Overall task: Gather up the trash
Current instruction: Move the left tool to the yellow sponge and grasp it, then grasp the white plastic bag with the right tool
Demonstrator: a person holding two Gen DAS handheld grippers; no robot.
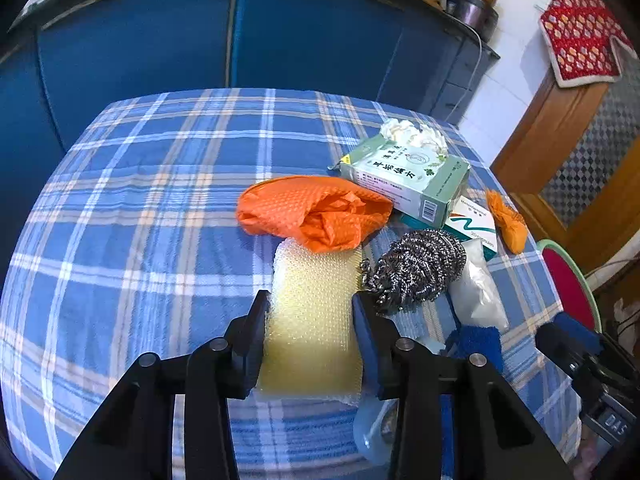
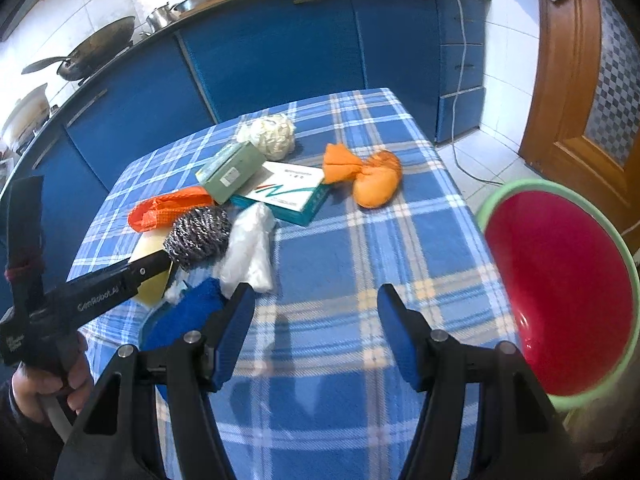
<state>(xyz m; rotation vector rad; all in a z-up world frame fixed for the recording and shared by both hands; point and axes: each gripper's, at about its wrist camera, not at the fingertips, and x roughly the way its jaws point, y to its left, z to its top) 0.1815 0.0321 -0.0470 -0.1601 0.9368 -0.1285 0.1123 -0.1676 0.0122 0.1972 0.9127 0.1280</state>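
Observation:
A yellow sponge [image 1: 312, 344] lies on the blue plaid tablecloth [image 1: 140, 220], its far end under an orange mesh bag [image 1: 316, 212]. My left gripper [image 1: 310, 297] straddles the sponge with both pads pressed against its sides. In the right wrist view the left gripper [image 2: 160, 260] reaches in from the left, a hand around its handle. A steel scourer [image 1: 416, 268], a clear plastic bag [image 1: 478, 288] and a blue pad [image 1: 480, 344] lie just right of the sponge. My right gripper [image 2: 316, 288] hovers open over bare cloth, with nothing between its fingers.
Further back lie a green box [image 2: 232, 168], a white and teal box [image 2: 288, 192], a crumpled white wad [image 2: 274, 134] and an orange bundle [image 2: 368, 178]. A red basin with a green rim [image 2: 560, 288] sits off the table's right edge. Blue cabinets [image 2: 260, 52] stand behind.

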